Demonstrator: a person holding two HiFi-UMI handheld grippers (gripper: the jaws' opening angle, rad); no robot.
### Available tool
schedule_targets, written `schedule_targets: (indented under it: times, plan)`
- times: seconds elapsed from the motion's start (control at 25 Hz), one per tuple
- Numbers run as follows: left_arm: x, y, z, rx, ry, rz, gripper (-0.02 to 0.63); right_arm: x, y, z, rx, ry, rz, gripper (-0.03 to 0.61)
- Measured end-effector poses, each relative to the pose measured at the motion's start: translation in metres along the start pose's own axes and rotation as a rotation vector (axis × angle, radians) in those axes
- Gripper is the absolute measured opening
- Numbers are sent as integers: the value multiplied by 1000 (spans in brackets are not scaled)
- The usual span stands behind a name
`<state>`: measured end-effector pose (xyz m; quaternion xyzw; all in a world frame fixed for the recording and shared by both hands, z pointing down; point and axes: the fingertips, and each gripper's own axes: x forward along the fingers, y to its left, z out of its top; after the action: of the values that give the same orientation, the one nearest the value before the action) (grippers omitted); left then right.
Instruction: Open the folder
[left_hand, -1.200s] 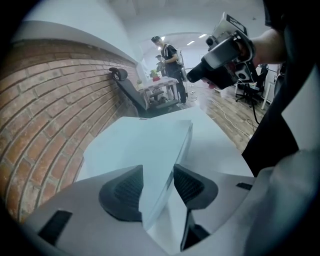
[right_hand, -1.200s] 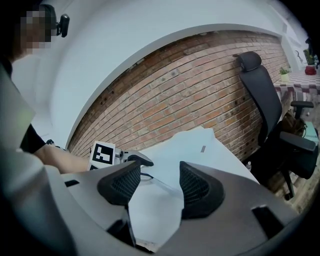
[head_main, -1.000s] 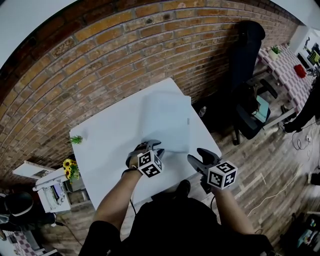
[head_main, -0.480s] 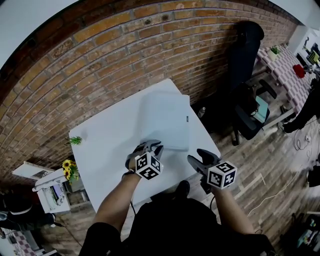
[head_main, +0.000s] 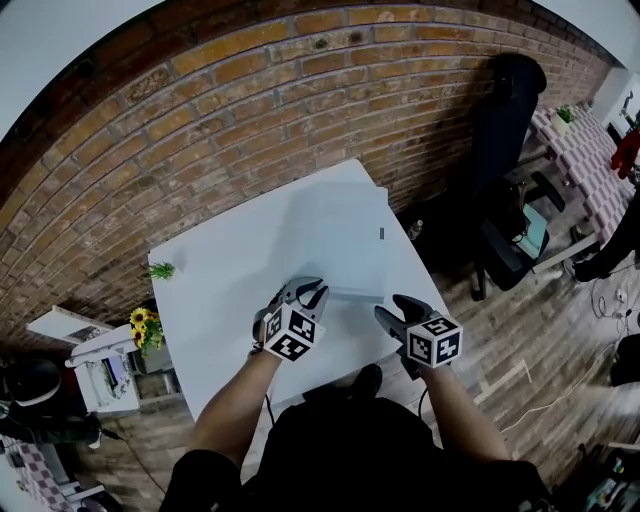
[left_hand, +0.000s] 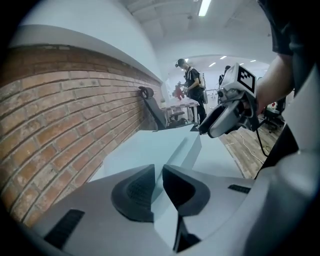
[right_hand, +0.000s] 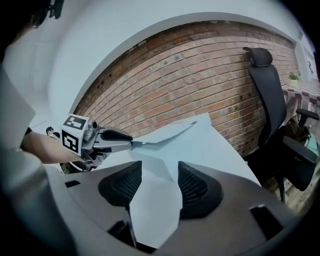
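White folder edge lies between the closing left tongs.

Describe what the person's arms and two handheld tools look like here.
The left tongs and right tongs are grey moulded plastic with dark ribbed pads; each carries a white cube with black square markers. A dark cable trails from the right one. The person wears a black short-sleeved top. The left jaws are closing on the pale blue folder's lifted cover.

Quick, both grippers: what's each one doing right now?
Left gripper: jaws closing on the folder, its cover edge pinched between them.
Right gripper: open, nothing between its jaws.
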<state>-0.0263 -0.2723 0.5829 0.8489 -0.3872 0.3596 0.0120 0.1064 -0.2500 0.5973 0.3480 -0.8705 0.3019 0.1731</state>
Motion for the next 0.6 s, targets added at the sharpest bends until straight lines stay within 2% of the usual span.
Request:
schedule_targets:
  times: [0.28,0.44,0.6]
  plan:
    - [-7,1,-7,36,12,11,60,17,10,11,8,-29,15,204]
    - [-10,-2,-11,44,18,9,60,23,1,1,14,30,-20,169]
    - [-11,-5,-17,37,30,5,60,34,-4,-12,43,71,-21,166]
